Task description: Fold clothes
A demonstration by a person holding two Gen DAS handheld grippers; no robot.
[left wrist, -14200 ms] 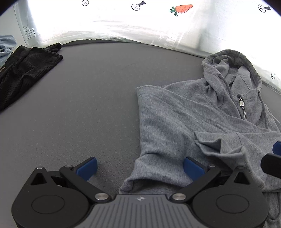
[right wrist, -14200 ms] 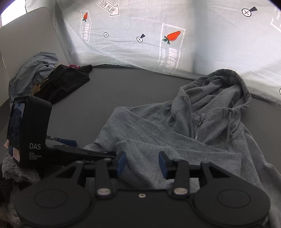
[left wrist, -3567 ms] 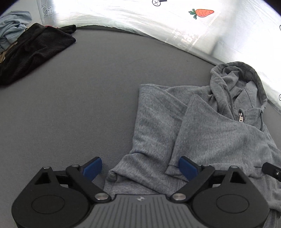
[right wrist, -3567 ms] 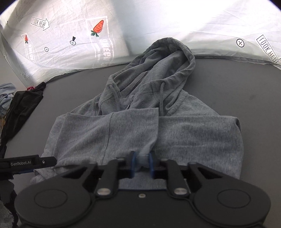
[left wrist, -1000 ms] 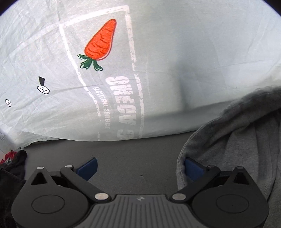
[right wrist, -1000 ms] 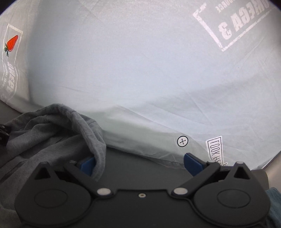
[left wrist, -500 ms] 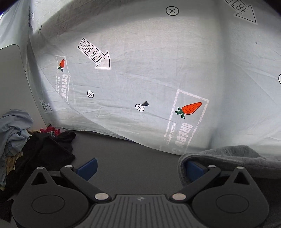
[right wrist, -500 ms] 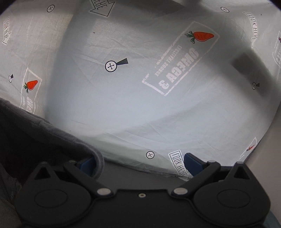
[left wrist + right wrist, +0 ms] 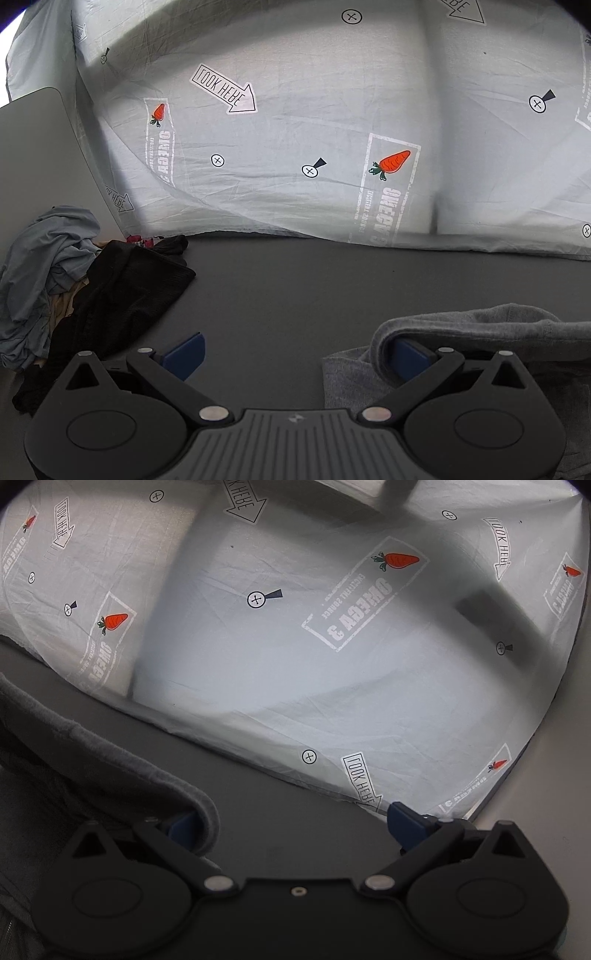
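Both tools spread wide at the hoodie's hood

I am holding the left tool [image 9: 299, 350] and right tool [image 9: 291, 819] fully open, gripping nothing; the grey hoodie [image 9: 480, 325] is draping over one blue pad [image 9: 410, 354] of each, lying on the dark bench [image 9: 295, 288] near the printed sheet [image 9: 332, 129].

A staged recording setup: dark grey table [image 9: 295, 288], printed backdrop sheet [image 9: 314, 110] with carrots and target marks.

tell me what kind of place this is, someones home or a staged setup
Probably a staged recording setup, not a lived-in room: a printed sheet with carrots and "look here" arrows hangs as a backdrop behind a plain dark grey table, with a pile of clothes waiting at its left edge.
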